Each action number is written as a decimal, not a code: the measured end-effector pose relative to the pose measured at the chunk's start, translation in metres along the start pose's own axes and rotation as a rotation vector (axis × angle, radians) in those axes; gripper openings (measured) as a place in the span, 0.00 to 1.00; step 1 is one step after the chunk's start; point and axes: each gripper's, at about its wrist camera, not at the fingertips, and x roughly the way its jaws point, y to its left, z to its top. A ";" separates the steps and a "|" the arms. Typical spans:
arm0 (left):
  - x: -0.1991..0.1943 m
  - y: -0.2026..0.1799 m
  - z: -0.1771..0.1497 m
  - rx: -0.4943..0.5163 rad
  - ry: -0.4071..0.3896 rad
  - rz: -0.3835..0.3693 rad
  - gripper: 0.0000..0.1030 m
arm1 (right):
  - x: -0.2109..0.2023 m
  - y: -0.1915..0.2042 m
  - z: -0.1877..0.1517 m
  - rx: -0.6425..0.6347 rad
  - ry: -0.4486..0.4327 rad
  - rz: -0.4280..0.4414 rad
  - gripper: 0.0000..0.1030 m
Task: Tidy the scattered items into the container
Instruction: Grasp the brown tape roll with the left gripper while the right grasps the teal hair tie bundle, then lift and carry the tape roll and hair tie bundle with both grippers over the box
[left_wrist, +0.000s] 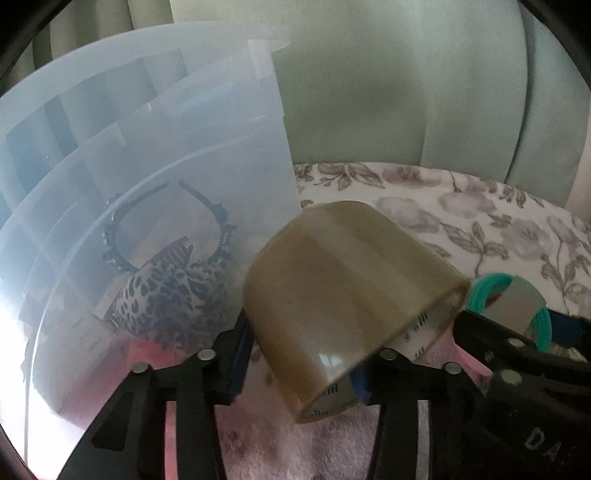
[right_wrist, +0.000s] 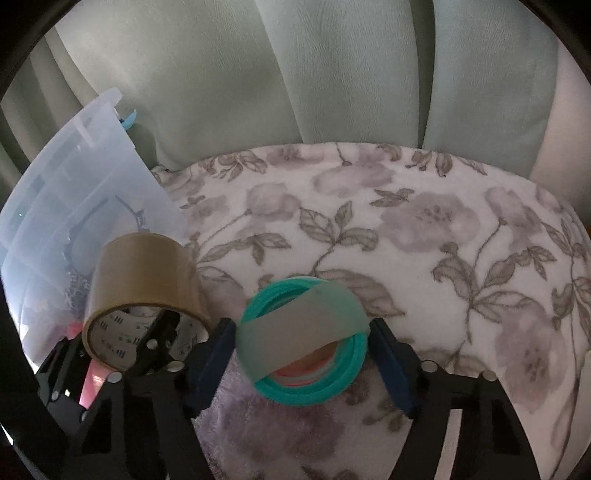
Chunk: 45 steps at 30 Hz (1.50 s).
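Observation:
A brown packing tape roll (left_wrist: 343, 280) lies tilted on the floral blanket, right beside the translucent plastic container (left_wrist: 110, 155). My left gripper (left_wrist: 303, 354) is shut on it, one blue pad on each flat end. In the right wrist view the same brown tape roll (right_wrist: 144, 269) shows one left finger across its open core. A teal tape roll (right_wrist: 303, 332) with a grey band sits between the pads of my right gripper (right_wrist: 303, 347), which touch both its sides. The teal tape roll (left_wrist: 513, 306) also shows at the lower right of the left wrist view.
The container holds a black headband (left_wrist: 122, 225), a leopard-print hair clip (left_wrist: 166, 295) and something pink. The floral blanket (right_wrist: 424, 229) stretches to the right, backed by pale green cushions (right_wrist: 295, 74). The container (right_wrist: 85, 177) stands at the blanket's left edge.

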 end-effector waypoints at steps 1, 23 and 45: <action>0.001 0.000 0.001 0.001 0.003 0.000 0.40 | -0.001 0.000 -0.001 0.005 -0.005 0.002 0.69; -0.021 0.009 -0.002 -0.012 0.054 -0.074 0.16 | -0.059 -0.031 -0.047 0.204 -0.029 -0.034 0.69; -0.107 0.023 -0.024 0.094 0.067 -0.280 0.12 | -0.144 -0.004 -0.096 0.338 -0.108 -0.041 0.69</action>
